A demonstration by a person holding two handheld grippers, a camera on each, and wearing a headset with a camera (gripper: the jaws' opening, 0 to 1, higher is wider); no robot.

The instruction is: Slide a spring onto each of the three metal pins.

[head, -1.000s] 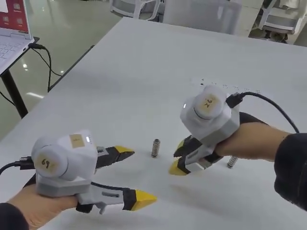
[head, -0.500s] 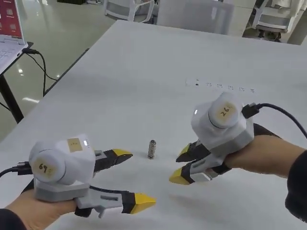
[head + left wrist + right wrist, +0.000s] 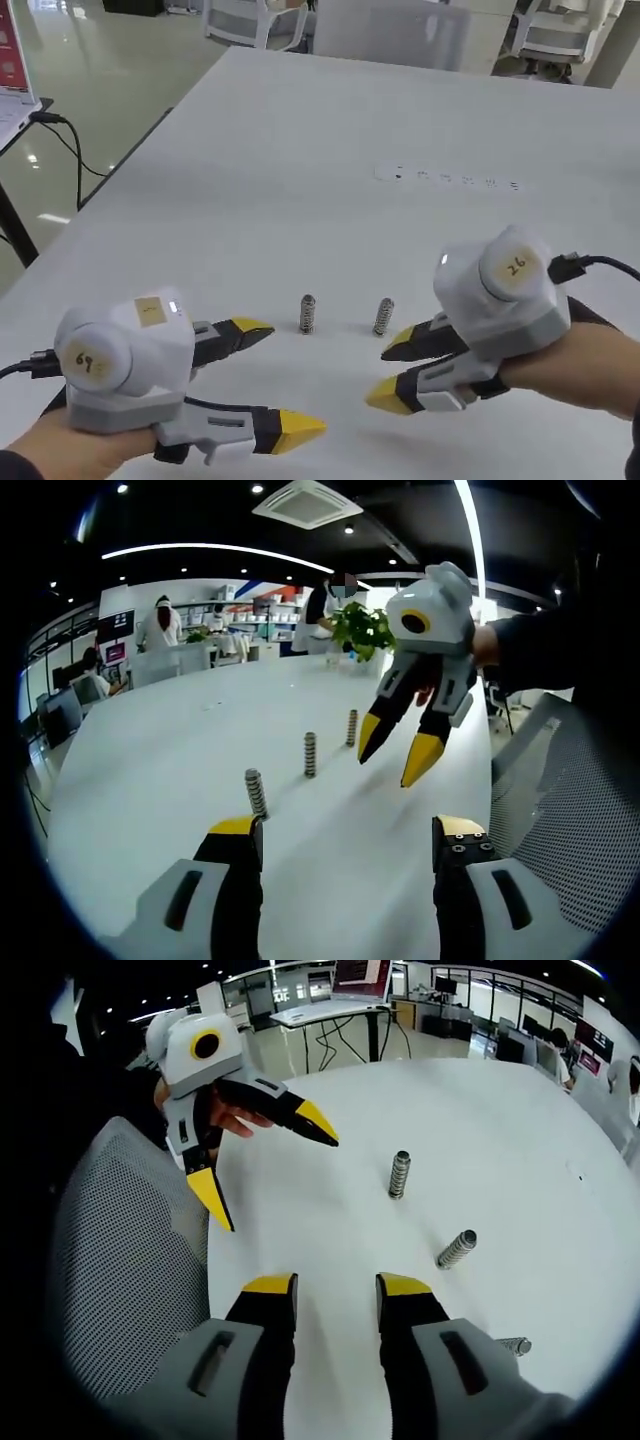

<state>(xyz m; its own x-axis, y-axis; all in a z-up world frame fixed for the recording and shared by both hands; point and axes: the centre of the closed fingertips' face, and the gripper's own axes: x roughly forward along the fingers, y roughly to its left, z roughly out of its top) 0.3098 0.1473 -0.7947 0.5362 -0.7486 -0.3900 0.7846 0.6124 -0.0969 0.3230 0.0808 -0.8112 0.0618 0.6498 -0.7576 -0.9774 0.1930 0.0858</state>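
Three small metal springs stand upright in a row on the white table: spring [image 3: 256, 793], spring [image 3: 310, 754], spring [image 3: 351, 727]. Two of them show in the head view, one spring [image 3: 307, 314] and another spring [image 3: 383, 316]. Whether pins sit inside the coils cannot be told. My left gripper [image 3: 278, 378] is open and empty at the near left, its jaws pointing right towards the row. My right gripper [image 3: 385, 372] is open and empty at the near right, just in front of the right spring. Each gripper faces the other: right gripper [image 3: 392, 762], left gripper [image 3: 273, 1172].
A faint row of small marks [image 3: 450, 180] lies further back on the table [image 3: 300, 150]. A laptop [image 3: 8, 60] with a cable [image 3: 60, 140] sits on a stand past the left edge. Chairs [image 3: 250, 20] stand beyond the far end.
My right gripper has drawn back to the right and towards me, off the springs, and a second spring now shows beside the first. The left gripper has barely moved.
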